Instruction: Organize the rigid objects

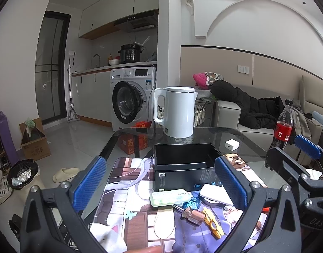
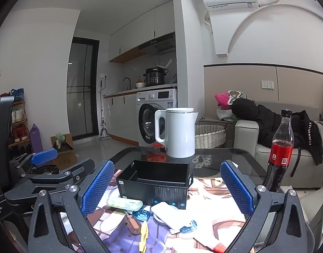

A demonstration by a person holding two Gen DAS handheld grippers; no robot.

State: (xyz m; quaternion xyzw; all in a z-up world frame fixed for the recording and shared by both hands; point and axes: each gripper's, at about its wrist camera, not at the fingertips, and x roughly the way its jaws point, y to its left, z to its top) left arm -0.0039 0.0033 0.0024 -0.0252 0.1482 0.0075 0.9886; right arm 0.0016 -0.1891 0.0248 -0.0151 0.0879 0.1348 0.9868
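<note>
An open black box (image 1: 182,168) stands on a printed mat (image 1: 127,206) on the glass table; it also shows in the right wrist view (image 2: 155,185). In front of it lie a pale green case (image 1: 169,197), a white flat case (image 1: 216,196), a blue round piece (image 1: 192,202), a small screwdriver with a clear handle (image 1: 193,214) and a yellow clip (image 1: 213,224). My left gripper (image 1: 161,185) is open and empty above them. My right gripper (image 2: 167,189) is open and empty over the same items: the green case (image 2: 124,203), the white case (image 2: 172,215), the yellow clip (image 2: 143,236).
A white kettle (image 1: 178,111) stands behind the box. A cola bottle (image 2: 279,154) stands at the table's right edge. A small white charger (image 1: 231,144) lies on the glass. A sofa with clothes is to the right; a washing machine stands behind.
</note>
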